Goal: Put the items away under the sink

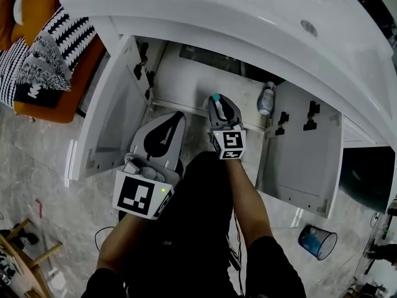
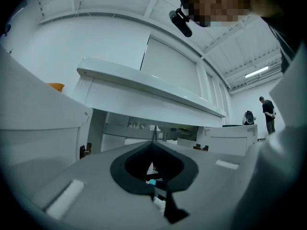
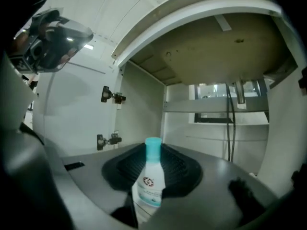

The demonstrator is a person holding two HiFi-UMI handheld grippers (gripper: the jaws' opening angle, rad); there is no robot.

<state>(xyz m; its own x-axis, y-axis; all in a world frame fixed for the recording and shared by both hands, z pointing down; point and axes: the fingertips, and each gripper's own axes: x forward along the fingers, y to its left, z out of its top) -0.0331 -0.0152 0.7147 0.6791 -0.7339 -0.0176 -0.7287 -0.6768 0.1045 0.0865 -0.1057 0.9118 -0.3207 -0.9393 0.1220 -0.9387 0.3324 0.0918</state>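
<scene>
The left door (image 1: 110, 107) and right door (image 1: 304, 151) stand wide open, leaving the cabinet (image 1: 198, 73) under the sink rim (image 1: 248, 18) free ahead. The right gripper (image 1: 218, 103) grasps a teal-capped bottle (image 3: 150, 183) upright at the cabinet's front edge. The left gripper (image 2: 153, 145), clenched and empty, is just beside it. A clear bottle (image 1: 266, 98) stands inside on the right, and pipes (image 3: 233, 123) hang at the back

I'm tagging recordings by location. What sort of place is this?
Likely a bathroom mock-up inside a large hall: a white vanity sink stands over an open cabinet with a drain pipe, but the left gripper view shows a high beamed ceiling with strip lights.
</scene>
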